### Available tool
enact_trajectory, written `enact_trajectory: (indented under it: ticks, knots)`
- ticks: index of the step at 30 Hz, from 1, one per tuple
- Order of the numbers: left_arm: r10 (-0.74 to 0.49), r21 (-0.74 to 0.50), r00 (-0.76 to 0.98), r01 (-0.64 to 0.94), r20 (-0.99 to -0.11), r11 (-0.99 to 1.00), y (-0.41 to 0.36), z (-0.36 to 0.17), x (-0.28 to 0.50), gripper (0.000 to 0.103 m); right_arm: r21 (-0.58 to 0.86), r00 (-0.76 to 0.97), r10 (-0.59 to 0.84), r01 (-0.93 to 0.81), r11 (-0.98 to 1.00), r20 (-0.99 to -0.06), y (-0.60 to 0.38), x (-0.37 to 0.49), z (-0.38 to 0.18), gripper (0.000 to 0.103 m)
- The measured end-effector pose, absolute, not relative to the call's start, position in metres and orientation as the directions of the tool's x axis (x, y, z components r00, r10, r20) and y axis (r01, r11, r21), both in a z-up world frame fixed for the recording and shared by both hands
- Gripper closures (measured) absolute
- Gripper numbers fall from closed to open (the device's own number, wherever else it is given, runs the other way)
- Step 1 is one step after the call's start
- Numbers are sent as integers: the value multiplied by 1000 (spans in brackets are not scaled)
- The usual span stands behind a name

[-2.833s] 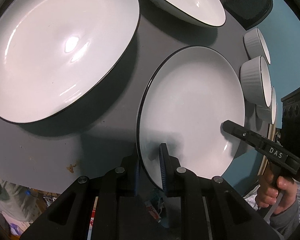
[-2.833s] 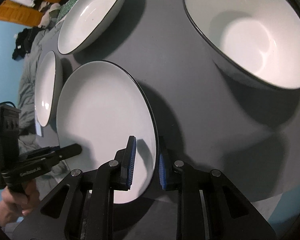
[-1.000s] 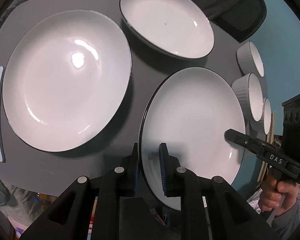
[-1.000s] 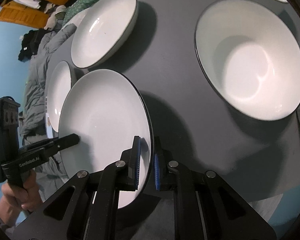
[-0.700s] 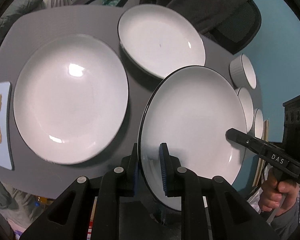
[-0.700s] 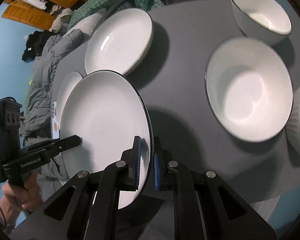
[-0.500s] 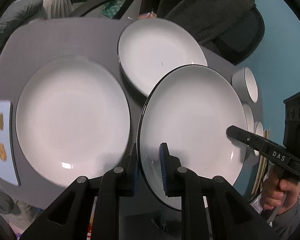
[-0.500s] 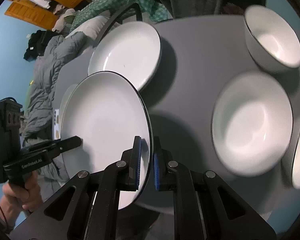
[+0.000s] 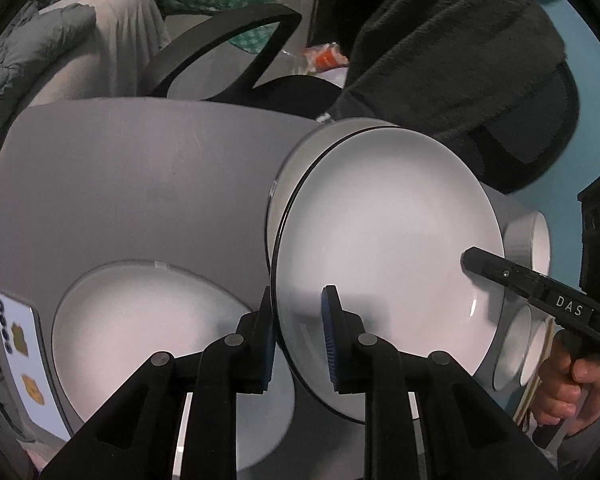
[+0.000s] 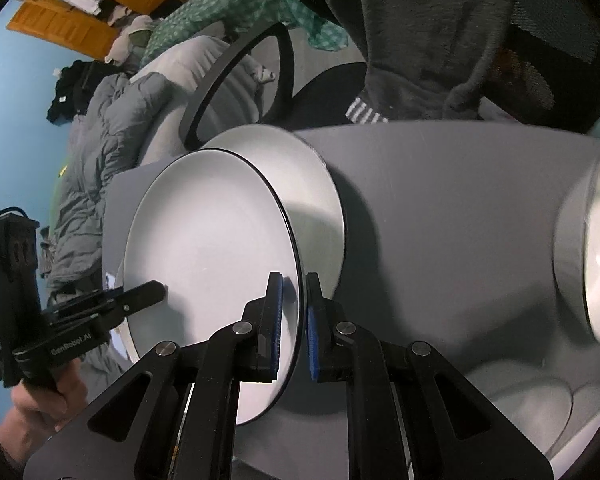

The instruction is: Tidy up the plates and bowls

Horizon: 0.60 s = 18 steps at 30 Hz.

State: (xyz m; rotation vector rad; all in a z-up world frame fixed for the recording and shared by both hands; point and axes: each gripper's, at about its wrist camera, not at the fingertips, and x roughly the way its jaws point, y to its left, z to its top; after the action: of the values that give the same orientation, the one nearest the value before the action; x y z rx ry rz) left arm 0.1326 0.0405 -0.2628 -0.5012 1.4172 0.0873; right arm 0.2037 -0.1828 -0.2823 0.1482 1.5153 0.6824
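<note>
Both grippers carry one black-rimmed plate (image 9: 388,236) above the counter (image 9: 120,184), each pinching an opposite edge. The right gripper (image 10: 293,330) has its jaws closed on the near rim, blue pads tight on either face. The left gripper (image 9: 298,332) straddles the other rim, but its jaws are opening: the inner pad (image 9: 329,328) stands clear of the plate's face, and only the outer pad looks near the underside.

The carried plate hangs tilted over a second plate (image 10: 312,196) lying flat at the counter's far edge, and overlaps most of it. This looks like the moment of stacking one on the other.

Risks from here, as I judge them:
- The left jaws are loosening while the plate seems not yet seated. With one side freed, its weight goes onto the right grip alone, a narrow pinch on glazed rim, and it may swivel or slip.
- A tilted drop would bring rim against rim and could chip either plate or knock the lower one, which sits close to the counter's edge beside a chair (image 9: 228,44).
- Off-centre placing would leave the stack rocking.
- A larger plate (image 9: 148,328) lies near the left gripper, and bowls (image 10: 596,248) sit close on the right; a wide withdrawal could clip them.
- Whether the plates touch already I cannot tell.
</note>
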Motion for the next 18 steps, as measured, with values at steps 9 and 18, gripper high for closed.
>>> enact_trajectory:
  ticks: [9, 18]
  knots:
    - [-193, -229, 132, -373, -972, 899, 42, -278, 150, 82, 484, -128, 469, -329, 811, -874, -171, 226, -295, 92]
    - [-142, -165, 92, -326, -986, 931, 31, -284, 160, 82, 437, -128, 419, -321, 840, -899, -167, 236, -299, 91]
